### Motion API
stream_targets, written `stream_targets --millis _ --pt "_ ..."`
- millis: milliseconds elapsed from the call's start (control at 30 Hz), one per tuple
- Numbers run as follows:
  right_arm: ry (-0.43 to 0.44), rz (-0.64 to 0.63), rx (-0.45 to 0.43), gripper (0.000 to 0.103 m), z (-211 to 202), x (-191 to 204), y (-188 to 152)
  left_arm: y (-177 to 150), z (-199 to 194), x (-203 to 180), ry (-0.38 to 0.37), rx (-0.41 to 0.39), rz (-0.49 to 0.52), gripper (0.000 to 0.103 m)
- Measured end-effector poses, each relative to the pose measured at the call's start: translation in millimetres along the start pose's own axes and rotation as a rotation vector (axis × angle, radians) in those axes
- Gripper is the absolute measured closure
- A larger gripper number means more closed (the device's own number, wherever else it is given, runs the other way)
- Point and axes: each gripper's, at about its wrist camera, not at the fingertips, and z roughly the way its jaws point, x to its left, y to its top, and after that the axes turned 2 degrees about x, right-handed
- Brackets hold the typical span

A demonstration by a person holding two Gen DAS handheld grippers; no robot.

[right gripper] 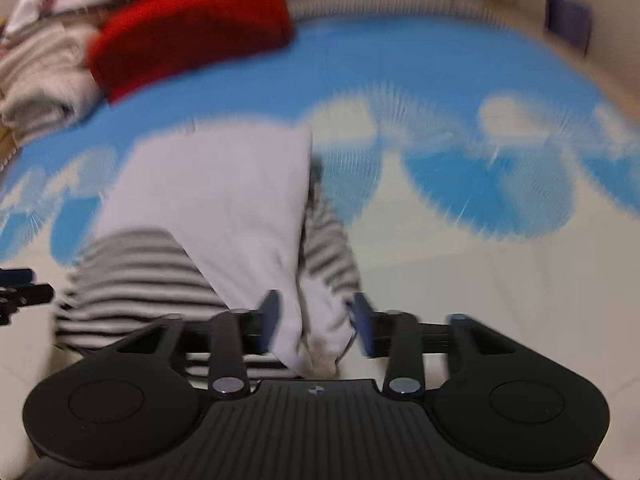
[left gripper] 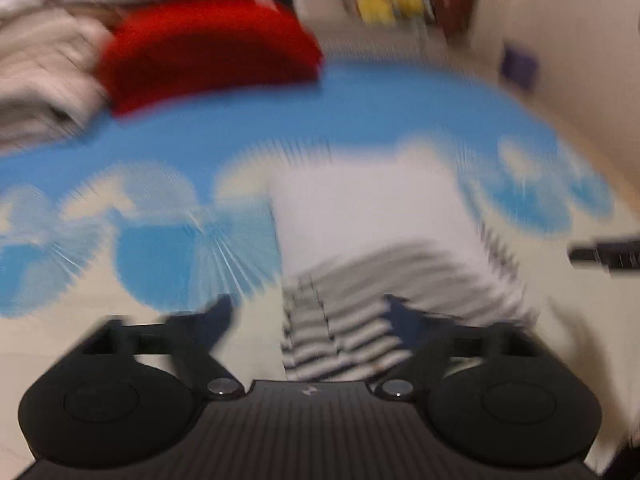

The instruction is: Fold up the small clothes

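Both views are motion-blurred. A small white garment with grey-striped sleeves [left gripper: 372, 216] lies on a blue-and-cream patterned mat [left gripper: 240, 132]. My left gripper [left gripper: 316, 312] is open, its fingers spread wide over the striped near edge. In the right wrist view the same garment [right gripper: 216, 200] lies ahead and left. My right gripper [right gripper: 316, 320] has its blue pads on either side of a bunched white fold at the garment's near edge, with a gap still showing. The right gripper's tip [left gripper: 604, 254] shows at the left view's right edge.
A folded red garment [left gripper: 208, 52] [right gripper: 188, 28] sits at the far left on the mat beside a pile of beige and white clothes [left gripper: 40, 80] [right gripper: 40, 76]. Blurred yellow and dark items [left gripper: 380, 0] stand beyond the mat. A wall [left gripper: 580, 60] runs on the right.
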Motion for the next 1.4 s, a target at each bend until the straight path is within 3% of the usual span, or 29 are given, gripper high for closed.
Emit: stream_targets --millis 67,167,333,400,533,633,1100,1400 --pt "-0.045 -0.015 -0.083 0.011 -46.0 7.4 -2.5 -4.5 -43.3 -9.0 0.038 -0.106 -0.021 0.001" --pt "-0.05 -0.033 -0.141 0.007 -100.5 17.1 -17.0 -22.6 -90.6 -23.7 0.044 -0.17 -0.059 0.001" --pt "-0.052 -0.053 -0.183 0.001 -161.2 24.2 -60.0 -71.8 -151.1 -59.4 0.166 -0.282 -0.071 0.0" --pt "-0.053 -0.063 -0.194 0.001 -174.7 26.1 -85.6 -92.6 -159.5 -70.6 0.166 -0.278 -0.079 0.0" --pt "-0.083 -0.012 -0.178 0.001 -183.4 28.7 -123.5 -111.9 -165.9 -79.1 0.112 -0.182 -0.141 0.0" --pt "-0.063 -0.041 -0.248 0.001 -193.0 34.9 -135.6 -117.1 -167.7 -84.4 0.12 -0.172 -0.123 0.0" --pt "-0.088 -0.068 -0.212 0.001 -182.8 47.7 -140.1 -130.3 -164.5 -106.1 0.126 -0.143 -0.103 0.0" --pt "-0.09 -0.089 -0.201 0.001 -176.0 57.2 -140.4 -128.9 -155.1 -104.2 0.124 -0.109 -0.156 0.0"
